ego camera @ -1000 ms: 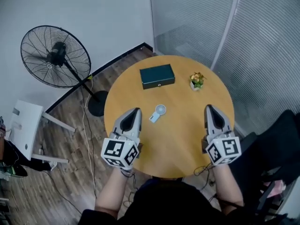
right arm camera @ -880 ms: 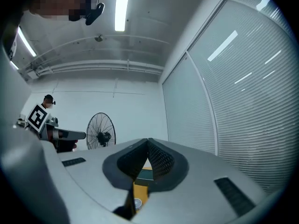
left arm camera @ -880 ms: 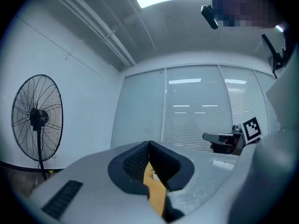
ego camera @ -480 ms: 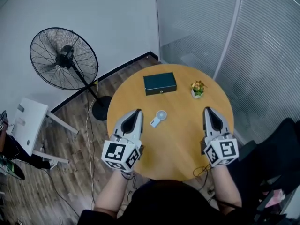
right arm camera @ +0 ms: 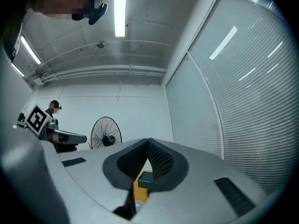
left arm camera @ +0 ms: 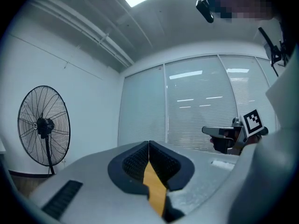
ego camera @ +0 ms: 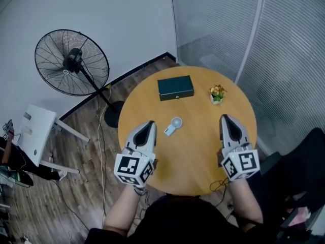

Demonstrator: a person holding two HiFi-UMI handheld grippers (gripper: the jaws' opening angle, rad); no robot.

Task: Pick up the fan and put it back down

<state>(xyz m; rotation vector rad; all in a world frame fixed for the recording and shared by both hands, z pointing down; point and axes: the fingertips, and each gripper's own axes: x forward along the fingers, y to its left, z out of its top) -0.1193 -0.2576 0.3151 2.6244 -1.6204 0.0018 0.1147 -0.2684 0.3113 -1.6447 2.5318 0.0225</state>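
Observation:
A small white hand-held fan (ego camera: 173, 125) lies flat on the round wooden table (ego camera: 188, 156), left of its middle. My left gripper (ego camera: 149, 123) hovers just left of that fan, apart from it, jaws shut and empty. My right gripper (ego camera: 225, 119) is over the table's right side, also shut and empty. In the left gripper view the pads (left arm camera: 140, 158) meet with nothing between them. In the right gripper view the small fan (right arm camera: 138, 205) and a dark box (right arm camera: 144, 178) show below the shut jaws.
A dark green box (ego camera: 175, 87) and a small potted plant (ego camera: 217, 93) sit at the table's far side. A large black floor fan (ego camera: 71, 62) stands on the wood floor at the left, with a white stand (ego camera: 35, 136) nearer. Glass walls with blinds (ego camera: 284, 60) close the right.
The head view has shifted, so the table sits a little further right and lower. My left gripper has crept slightly; both stay shut. The small fan lies unmoved.

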